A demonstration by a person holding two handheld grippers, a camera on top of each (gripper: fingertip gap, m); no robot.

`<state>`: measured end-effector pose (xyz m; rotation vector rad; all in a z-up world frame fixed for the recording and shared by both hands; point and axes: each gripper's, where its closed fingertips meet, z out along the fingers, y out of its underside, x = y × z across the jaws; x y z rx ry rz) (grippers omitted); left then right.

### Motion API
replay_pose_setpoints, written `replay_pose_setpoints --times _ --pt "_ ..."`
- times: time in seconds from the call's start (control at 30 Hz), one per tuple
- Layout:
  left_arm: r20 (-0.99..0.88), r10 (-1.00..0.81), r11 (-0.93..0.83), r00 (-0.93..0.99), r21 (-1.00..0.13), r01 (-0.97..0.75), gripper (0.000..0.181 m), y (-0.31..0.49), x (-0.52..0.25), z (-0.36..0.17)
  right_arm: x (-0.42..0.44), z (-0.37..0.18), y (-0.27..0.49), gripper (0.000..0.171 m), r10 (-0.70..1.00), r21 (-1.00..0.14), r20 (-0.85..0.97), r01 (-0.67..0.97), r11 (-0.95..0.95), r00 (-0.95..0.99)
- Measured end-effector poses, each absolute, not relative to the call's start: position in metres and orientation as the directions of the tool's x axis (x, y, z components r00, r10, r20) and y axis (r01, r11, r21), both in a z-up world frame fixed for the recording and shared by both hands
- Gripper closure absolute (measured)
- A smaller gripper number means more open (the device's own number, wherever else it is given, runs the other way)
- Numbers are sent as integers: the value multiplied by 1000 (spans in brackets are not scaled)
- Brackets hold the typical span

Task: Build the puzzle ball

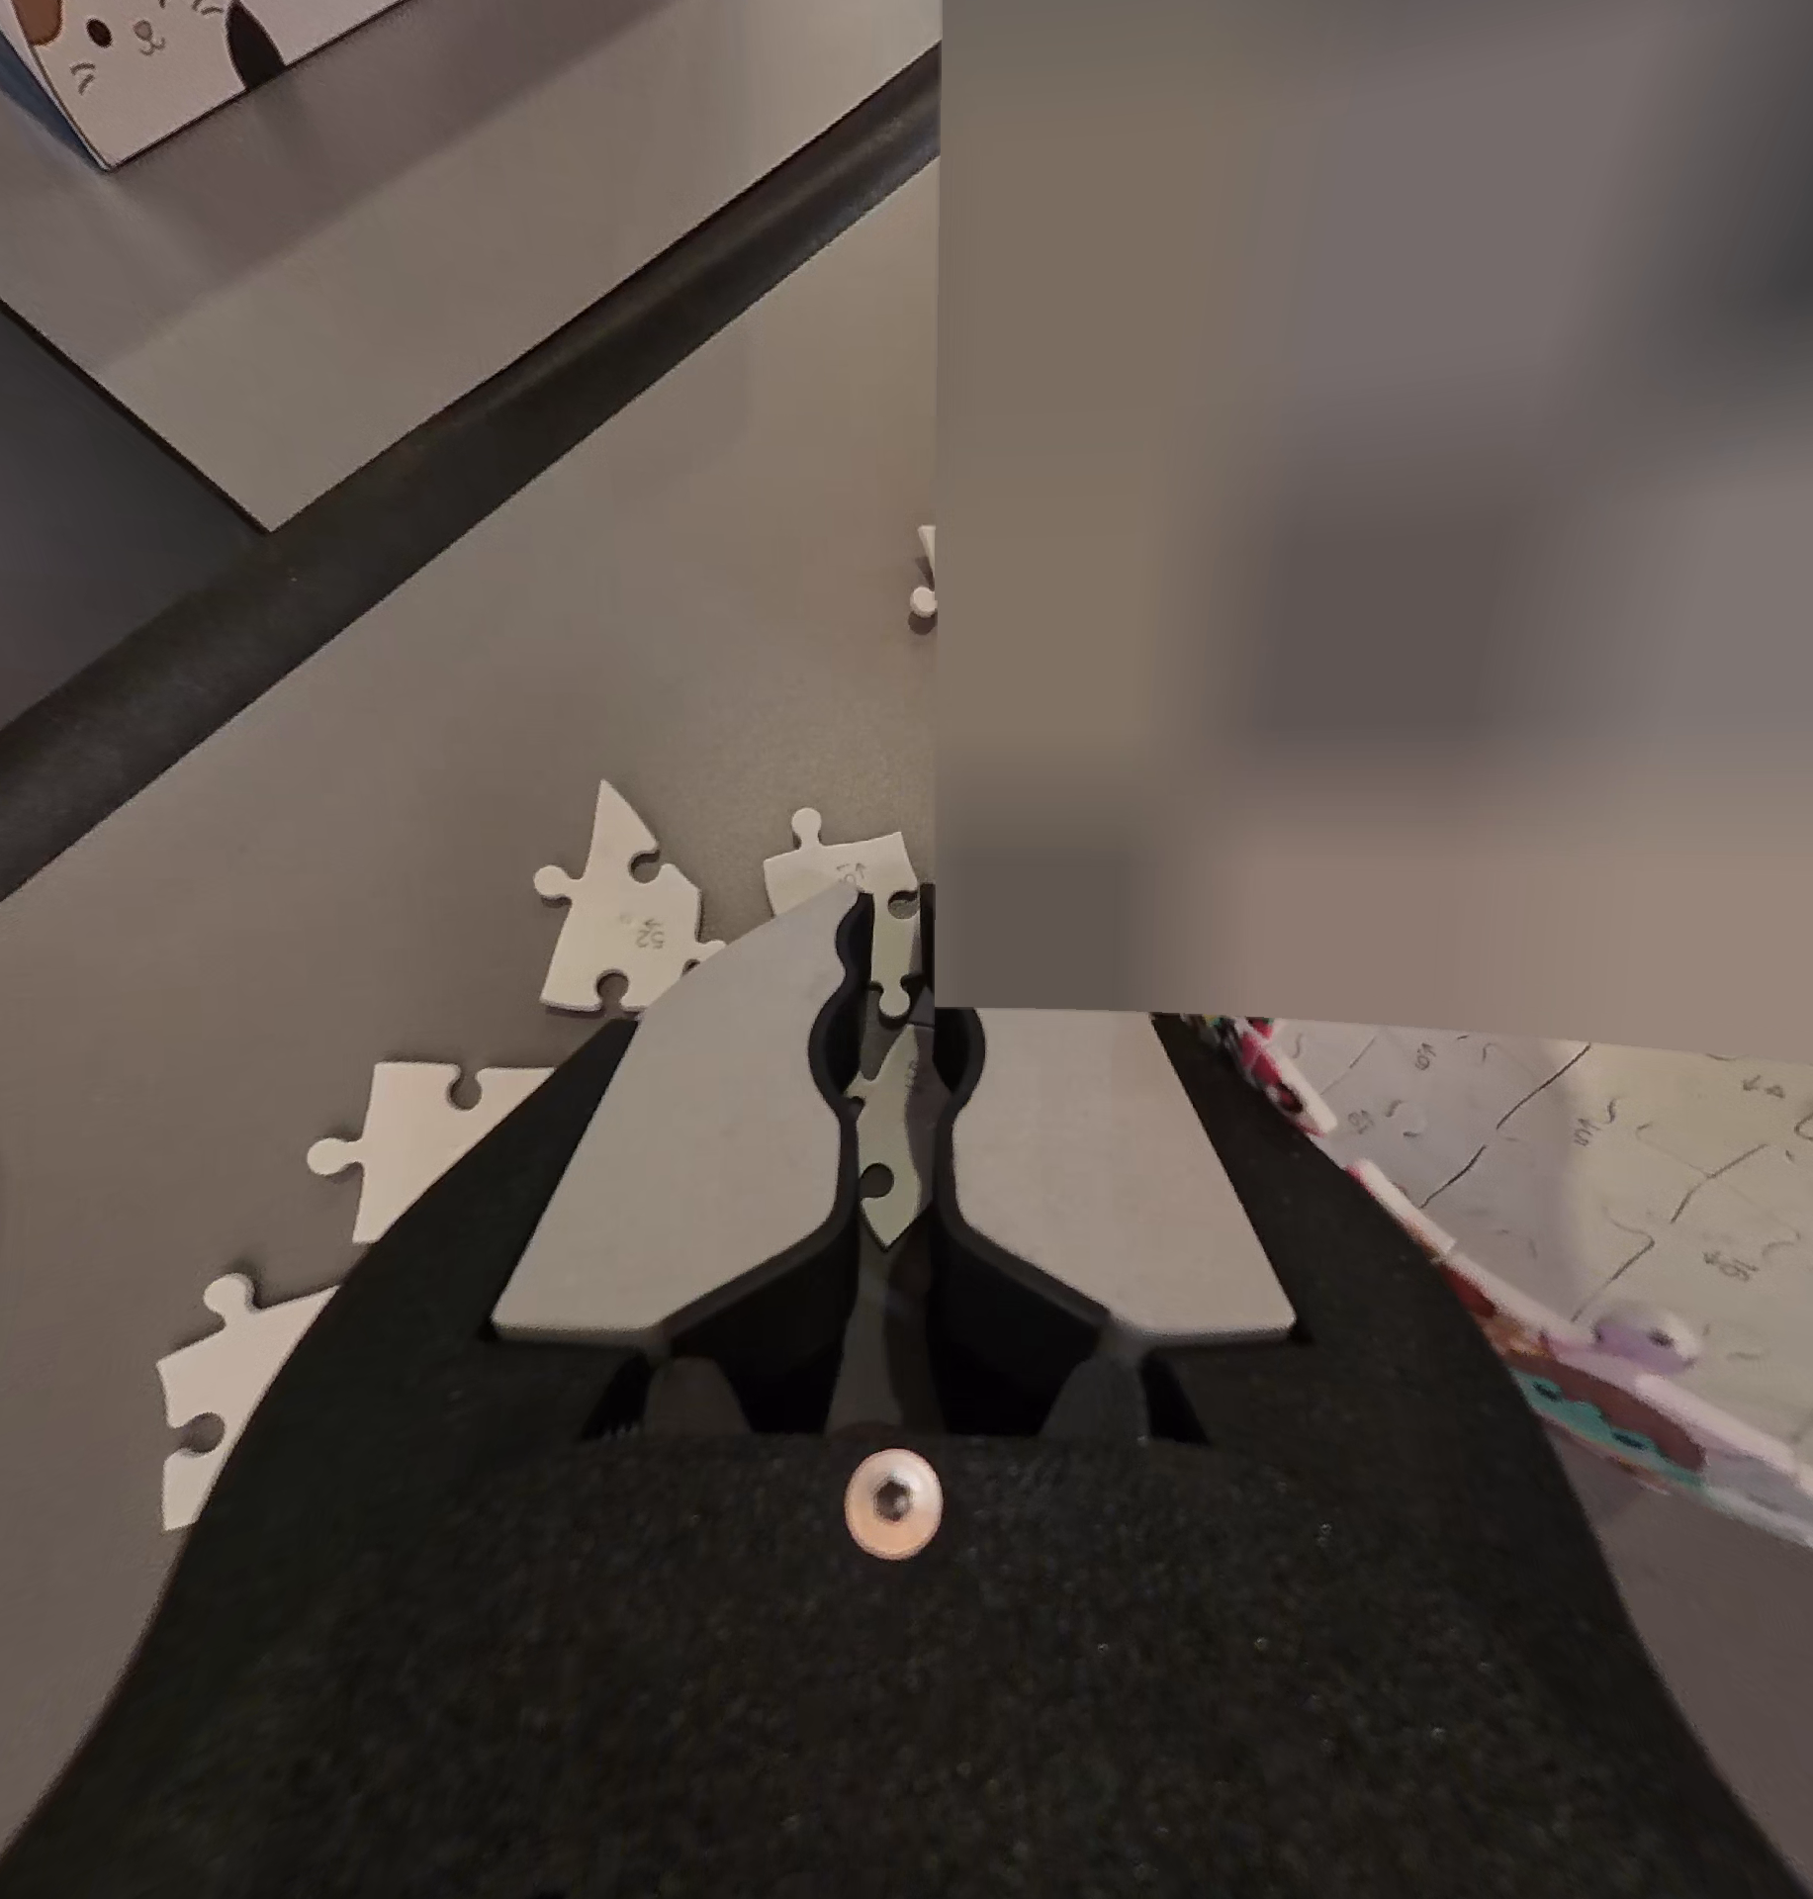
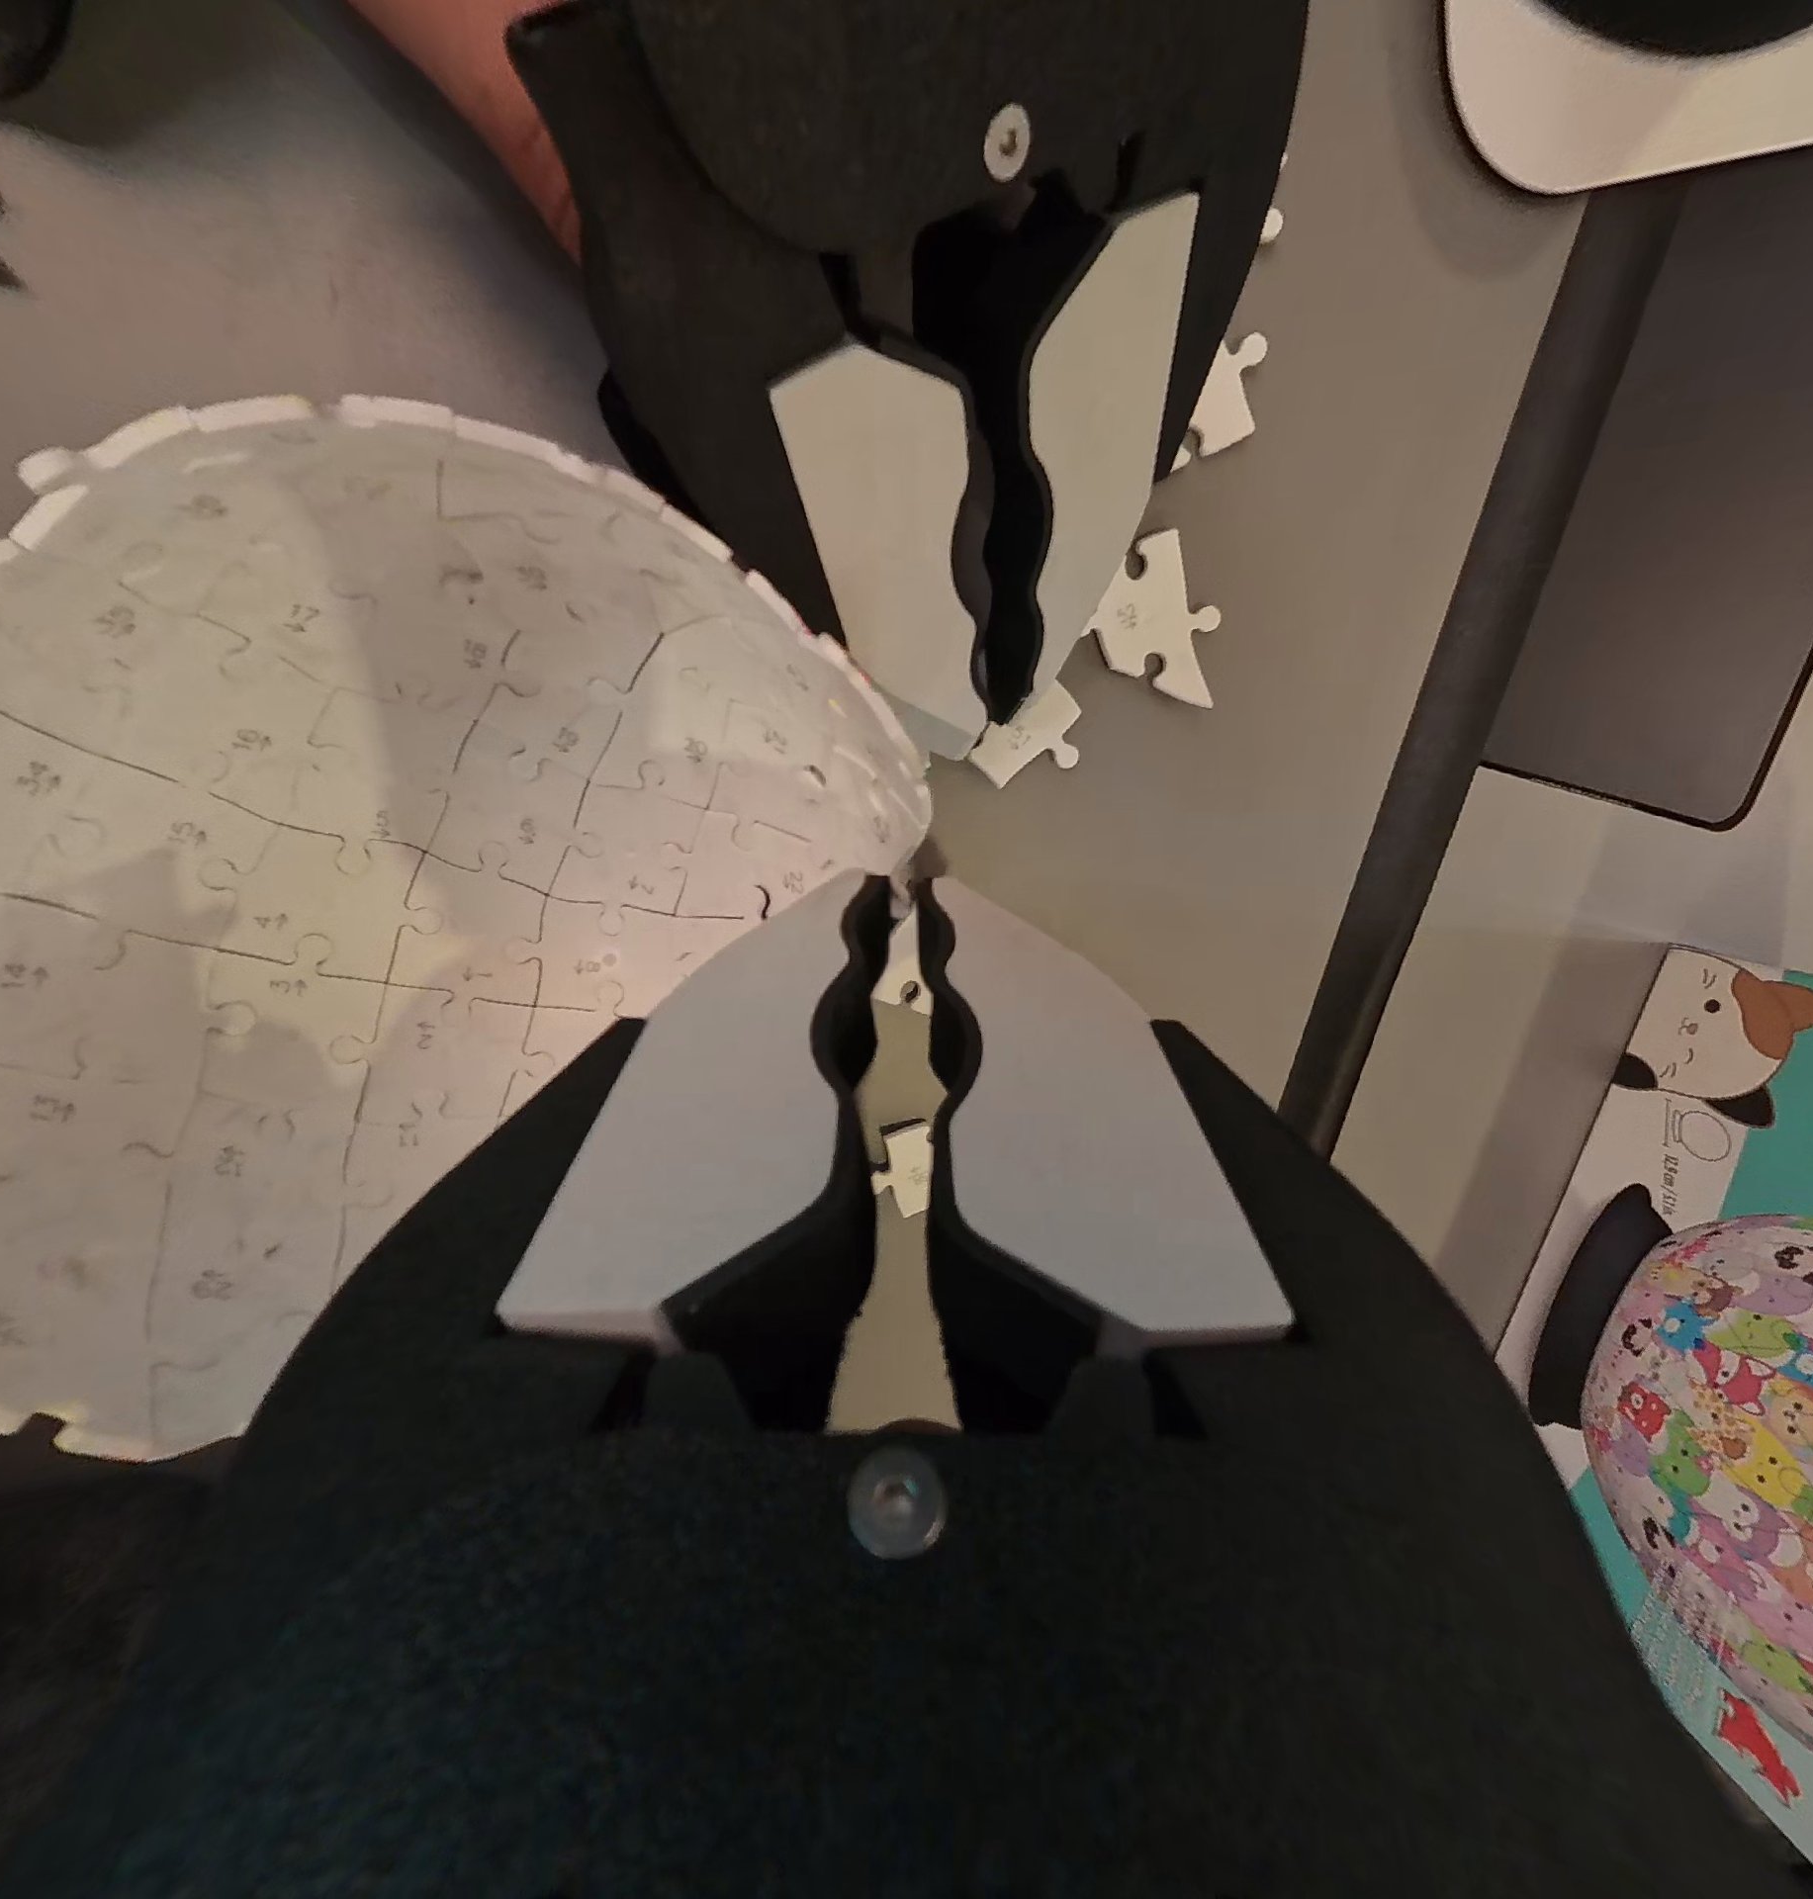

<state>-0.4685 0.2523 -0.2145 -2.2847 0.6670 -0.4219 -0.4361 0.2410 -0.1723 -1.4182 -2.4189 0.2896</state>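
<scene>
The half-built puzzle ball is a white, numbered shell seen from the inside at the left. In the left wrist view its colourful outer rim also shows. My right gripper is shut on the shell's rim at its right edge. My left gripper comes in from the top, tips together on a white puzzle piece just beside that rim. In its own view the left gripper shows that piece at its tips. Loose white pieces lie face down on the grey table.
More loose pieces lie to the right of the left gripper, and others to its left. The puzzle's box with cartoon animals stands at the right. A dark strip runs across the table. A white object is at the top right. The grippers' ends are close to 6 centimeters from one another.
</scene>
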Motion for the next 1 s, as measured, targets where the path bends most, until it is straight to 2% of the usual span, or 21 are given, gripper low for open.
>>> replay_pose_setpoints --times 0.47,0.77,1.0 --pt "186 -550 -646 814 -713 -273 175 254 -470 -212 -438 -171 235 157 861 -382 131 776 502 -492" --pt "188 -546 -646 816 -715 -268 174 254 -470 -212 -443 -171 235 166 874 -445 63 770 456 -481" --pt "171 -556 -638 813 -715 -286 174 252 -468 -212 -448 -170 232 166 870 -430 132 763 483 -476"
